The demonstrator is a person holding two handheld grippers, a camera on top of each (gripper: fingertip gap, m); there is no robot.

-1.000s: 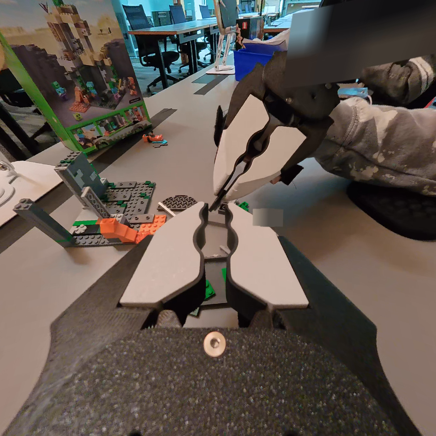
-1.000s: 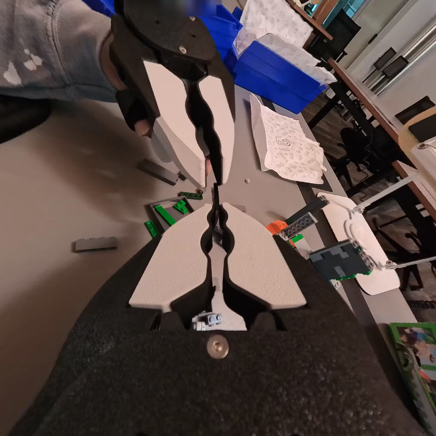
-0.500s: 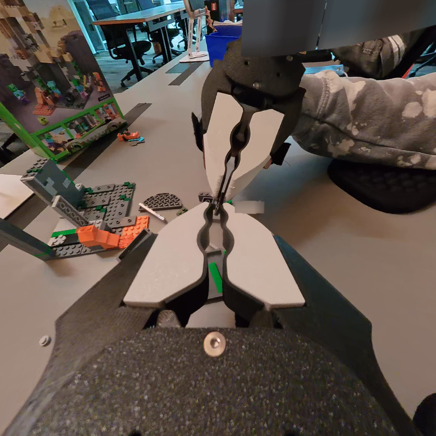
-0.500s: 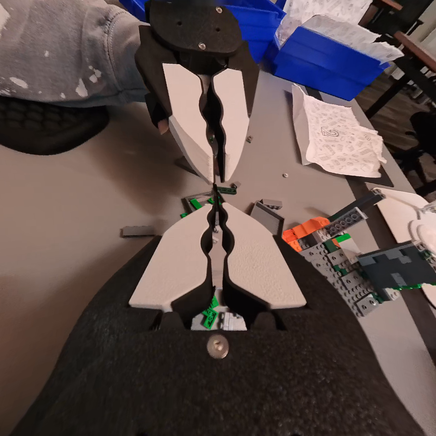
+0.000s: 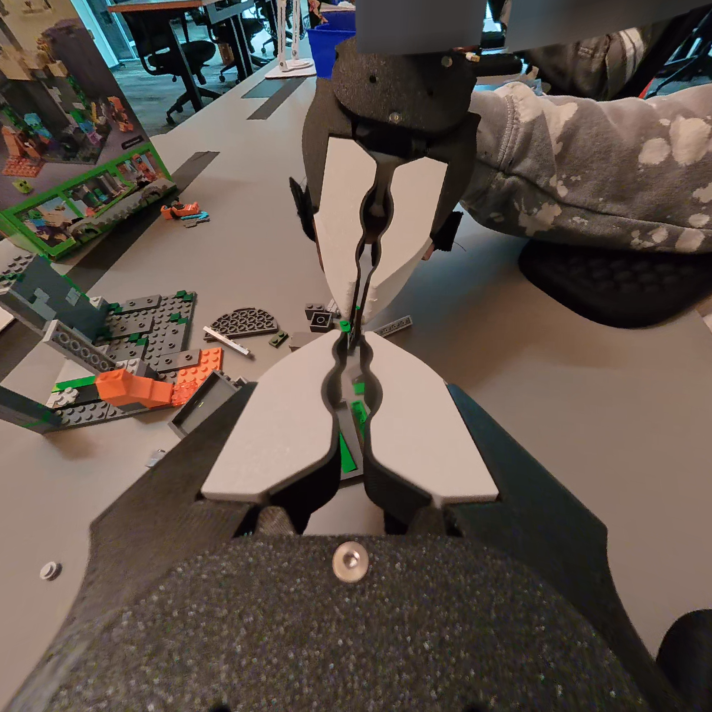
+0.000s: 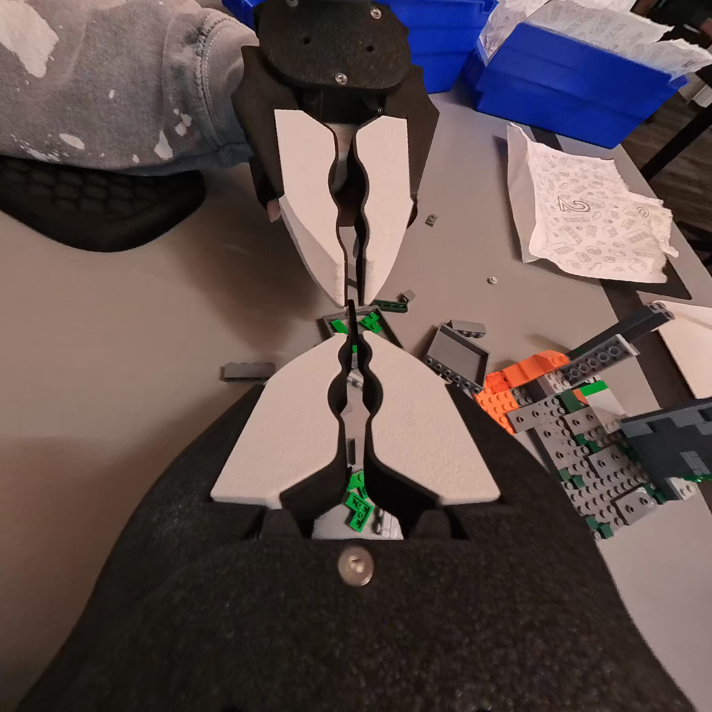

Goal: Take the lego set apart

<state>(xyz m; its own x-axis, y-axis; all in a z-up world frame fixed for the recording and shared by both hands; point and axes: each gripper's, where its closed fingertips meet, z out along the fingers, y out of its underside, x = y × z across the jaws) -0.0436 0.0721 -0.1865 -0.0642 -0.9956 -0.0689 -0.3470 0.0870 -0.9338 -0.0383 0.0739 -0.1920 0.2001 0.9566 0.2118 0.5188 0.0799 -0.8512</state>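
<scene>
The two tongs meet tip to tip, left tongs point(image 5: 350, 341) and right tongs point(image 6: 352, 335), closing the way between them. To the left tongs' left lie the lego build point(image 5: 115, 362) and loose plates point(image 5: 246, 321); to their right the table point(image 5: 520, 385) lies bare up to a black pad point(image 5: 616, 281).

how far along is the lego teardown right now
Partly done. Loose pieces already lie on the table: a dark half-round plate, a grey bar, an upturned grey panel. In hand: the left tongs and right tongs meet tip to tip, both shut on a thin dark piece. Left: the studded base with orange bricks remains assembled.
</scene>
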